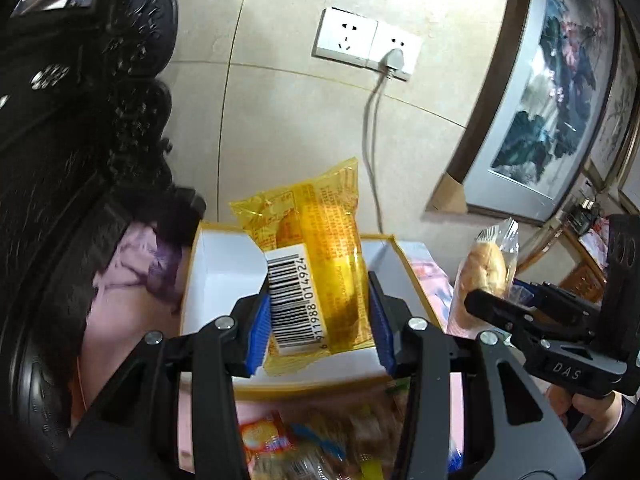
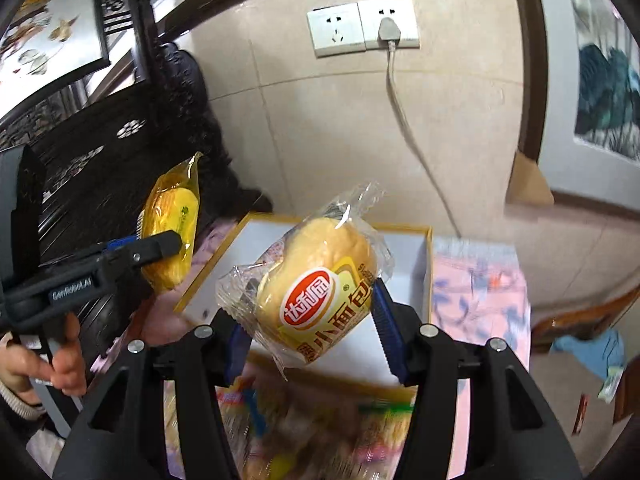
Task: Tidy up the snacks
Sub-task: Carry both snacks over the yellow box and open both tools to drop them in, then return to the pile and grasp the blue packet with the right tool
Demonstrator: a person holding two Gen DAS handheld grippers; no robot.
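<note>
Above the open white box (image 1: 224, 264) with its yellow rim, at the far edge of the pink-clothed surface (image 2: 480, 292): left tool (image 1: 320, 316), blue pads clamped on a yellow-wrapped cake (image 1: 320, 256), barcode up. Right tool (image 2: 312, 328), pads closed on a clear-wrapped bun (image 2: 320, 280) with red logo, just beside it. Near edge, below both: blurred heap of mixed snack packets (image 1: 312, 444). Wall behind: double socket (image 1: 364, 40), one plug in

Double wall socket (image 2: 362, 26) w/ grey plug (image 2: 389, 30), cable hanging; framed painting (image 1: 548, 92) at right; dark carved furniture (image 1: 80, 120) at left.
</note>
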